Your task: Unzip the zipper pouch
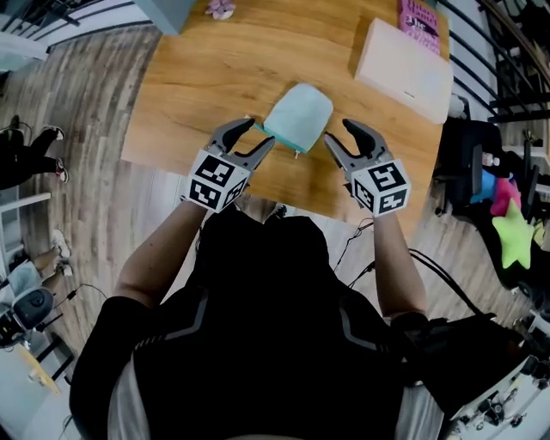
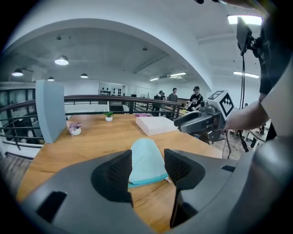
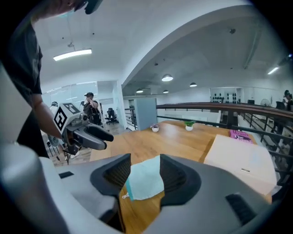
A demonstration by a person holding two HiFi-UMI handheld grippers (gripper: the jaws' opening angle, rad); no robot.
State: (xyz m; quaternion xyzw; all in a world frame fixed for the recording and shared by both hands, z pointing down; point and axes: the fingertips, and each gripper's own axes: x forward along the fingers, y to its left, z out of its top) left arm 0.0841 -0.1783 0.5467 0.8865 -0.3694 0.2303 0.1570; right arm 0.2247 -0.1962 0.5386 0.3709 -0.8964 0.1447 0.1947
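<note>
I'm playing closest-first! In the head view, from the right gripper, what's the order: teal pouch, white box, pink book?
1. Teal pouch, just left of the right gripper.
2. White box, ahead, to the right.
3. Pink book, beyond the box, farthest.

Item count:
- Table: one, wooden.
- Zipper pouch: one, light blue, at the near edge.
- Grippers: two, the left gripper and the right gripper.
- White box: one, far right.
- Pink book: one, beyond the box.
- Small pots: two at the far side, a green plant pot and a pink flower pot.
- Grey-blue panel: one, far left.
</note>
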